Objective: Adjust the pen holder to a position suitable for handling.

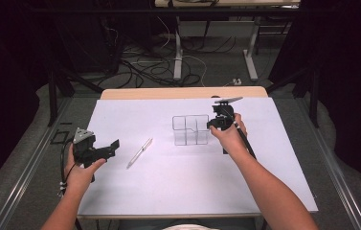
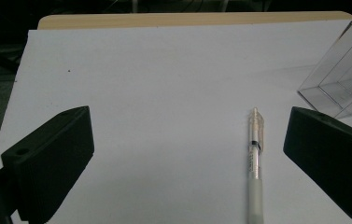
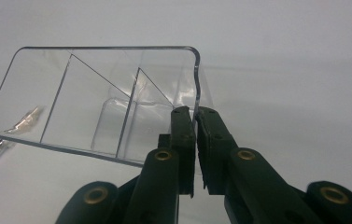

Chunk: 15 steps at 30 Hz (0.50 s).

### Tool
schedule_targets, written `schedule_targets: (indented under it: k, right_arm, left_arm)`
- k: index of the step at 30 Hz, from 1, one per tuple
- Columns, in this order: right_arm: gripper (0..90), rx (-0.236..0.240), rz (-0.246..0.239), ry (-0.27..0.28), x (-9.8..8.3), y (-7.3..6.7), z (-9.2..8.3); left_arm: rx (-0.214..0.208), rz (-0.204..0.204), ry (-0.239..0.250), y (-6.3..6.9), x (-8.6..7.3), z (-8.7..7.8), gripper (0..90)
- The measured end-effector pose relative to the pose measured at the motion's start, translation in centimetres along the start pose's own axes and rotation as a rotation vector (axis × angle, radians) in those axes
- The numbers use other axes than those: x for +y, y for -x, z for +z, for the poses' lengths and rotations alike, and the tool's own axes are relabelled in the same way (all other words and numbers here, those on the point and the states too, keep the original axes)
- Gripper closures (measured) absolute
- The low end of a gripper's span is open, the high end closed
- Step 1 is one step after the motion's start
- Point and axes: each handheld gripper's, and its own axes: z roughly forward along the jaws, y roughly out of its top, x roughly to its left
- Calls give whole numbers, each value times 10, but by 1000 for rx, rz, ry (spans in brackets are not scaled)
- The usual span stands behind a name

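A white table top (image 1: pixel 168 182) is seen from above, with a person's forearms reaching in from the near edge and a two-jaw gripper held in each hand. Near the middle of the table a clear plastic organizer box (image 1: pixel 190 129) stands upright; it is open at the top and divided by thin inner walls into compartments, which appear empty. It is judged to be light, stiff and smooth, so it could slip or tip if pulled sideways, and its thin walls could crack under hard squeezing; the top rim of a side wall is the natural place to be gripped. That is where the right gripper (image 1: pixel 220 120) is placed: in the right gripper view its jaws are pressed together on the box's near wall (image 3: pixel 195 100), just below a rounded corner. To the left of the box, apart from it, a slim white and clear pen (image 1: pixel 140 152) lies flat and diagonal on the table. It is judged light and apt to roll, best pinched across the barrel. The left gripper (image 1: pixel 102 152) is held near the table's left edge, its jaws spread wide and empty, with the pen (image 2: pixel 255 163) seen between them farther off.
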Motion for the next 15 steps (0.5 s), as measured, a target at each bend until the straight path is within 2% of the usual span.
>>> schedule_targets:
  k: [5,7,8,15]
  right_arm:
    - [853,10,6,-8,0,1,-1]
    - [821,25,8,-5,0,2,-1]
    - [792,31,-3,-4,1,2,-4]
    - [733,55,-29,3,1,2,-11]
  left_arm:
    - [-1,2,0,0,0,0,18]
    - [-1,2,-1,0,0,0,18]
    - [0,2,-1,0,0,0,18]
    - [1,2,-7,1,0,1,17]
